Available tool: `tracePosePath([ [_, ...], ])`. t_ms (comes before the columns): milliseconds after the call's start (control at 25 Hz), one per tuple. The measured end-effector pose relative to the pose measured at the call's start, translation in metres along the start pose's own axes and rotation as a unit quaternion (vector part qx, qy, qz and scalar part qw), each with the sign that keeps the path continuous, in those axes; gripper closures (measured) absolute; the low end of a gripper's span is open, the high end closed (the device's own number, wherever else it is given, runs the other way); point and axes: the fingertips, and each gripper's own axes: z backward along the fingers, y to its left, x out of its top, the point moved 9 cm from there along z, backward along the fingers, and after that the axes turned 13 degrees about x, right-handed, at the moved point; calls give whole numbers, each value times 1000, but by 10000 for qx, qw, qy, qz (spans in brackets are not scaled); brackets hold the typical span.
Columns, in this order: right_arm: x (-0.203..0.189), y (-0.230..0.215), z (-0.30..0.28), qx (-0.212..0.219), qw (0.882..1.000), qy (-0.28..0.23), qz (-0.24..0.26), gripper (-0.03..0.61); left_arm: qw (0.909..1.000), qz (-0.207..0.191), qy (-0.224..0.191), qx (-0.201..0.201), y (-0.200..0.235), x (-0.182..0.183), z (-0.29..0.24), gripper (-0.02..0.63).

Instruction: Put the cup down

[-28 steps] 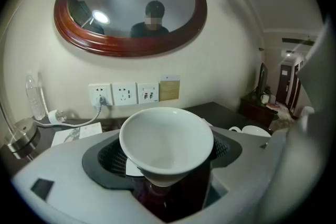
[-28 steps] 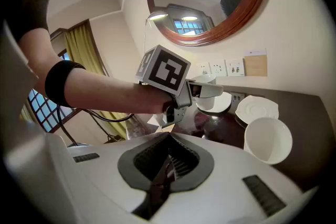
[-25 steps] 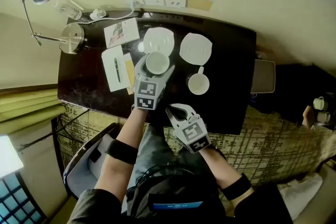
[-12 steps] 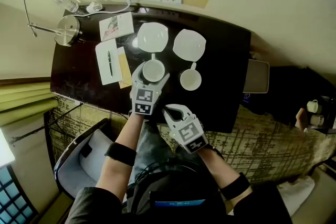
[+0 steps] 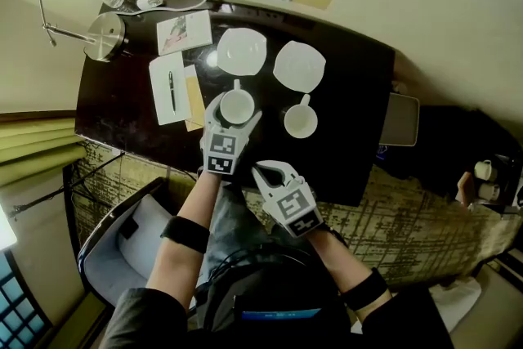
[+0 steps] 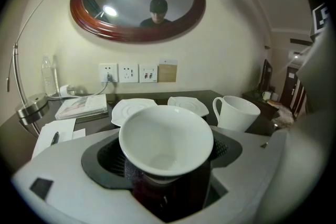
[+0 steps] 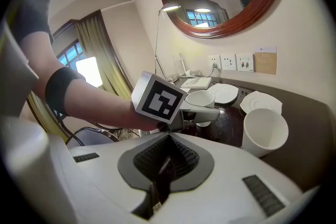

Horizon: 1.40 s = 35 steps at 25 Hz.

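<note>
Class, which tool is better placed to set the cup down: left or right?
Left: the left tool grips the cup over the desk; the right tool is shut, empty, farther back.

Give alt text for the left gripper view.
An empty white ceramic cup is held between the jaws of the left gripper, over a dark glossy table. Behind it lie two white saucers, with a white handled mug at right and an oval wood-framed mirror on the wall.

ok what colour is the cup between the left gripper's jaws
Plain white, with no pattern. The cup shows best in the left gripper view.
</note>
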Motion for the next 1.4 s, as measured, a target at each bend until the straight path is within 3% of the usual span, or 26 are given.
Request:
tracePosePath([
  [120,-1,0,-1,-30,10000,45,19,574,10000,9,70,-7,0,-1,1,192],
  [280,3,0,-1,-52,10000,-3,10,574,9998,-46,175,-88,-2,3,3,88],
  [640,15,5,9,-416,9986,-34,311,574,9987,-288,393,-139,3,23,42,87],
  [1000,36,9,32,-707,9964,-428,185,574,9982,-354,386,-277,3,50,100,91],
  [1240,60,10,44,-839,9939,-692,177,574,9996,-89,41,-273,8,78,131,274],
  [1400,69,12,47,-890,9929,-763,215,574,9994,15,-25,-331,13,84,142,340],
])
